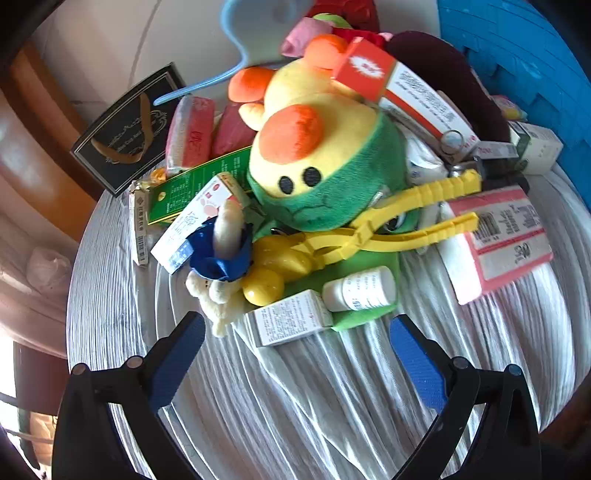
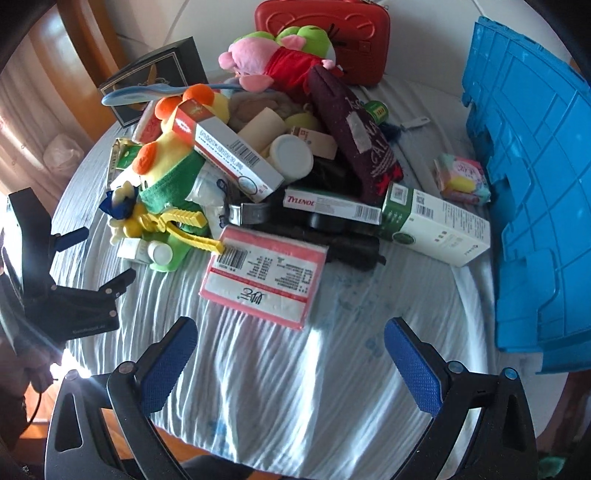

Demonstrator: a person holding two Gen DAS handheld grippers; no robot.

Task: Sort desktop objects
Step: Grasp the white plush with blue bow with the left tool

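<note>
Striped cloth covers worktop (image 2: 277, 369); mixed pile (image 2: 258, 166) lies ahead of both fingers. Left gripper (image 1: 297, 354) & right gripper (image 2: 290, 365) spread wide, nothing between. Sorting seems unstarted; next needs picking one item, e.g. white pill bottle (image 1: 360, 288) just beyond left fingers.

On the desk (image 2: 92, 192) the heap holds two large plush toys, a yellow-green one (image 2: 166, 166) and a pink one (image 2: 266, 62), one yellow clamp (image 2: 184, 221), one blue crate (image 2: 535, 184), one red case (image 2: 332, 33), one Tylenol box (image 2: 332, 206).

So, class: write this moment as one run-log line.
left gripper: open, empty | right gripper: open, empty | pile: untouched | blue crate: beside pile
</note>
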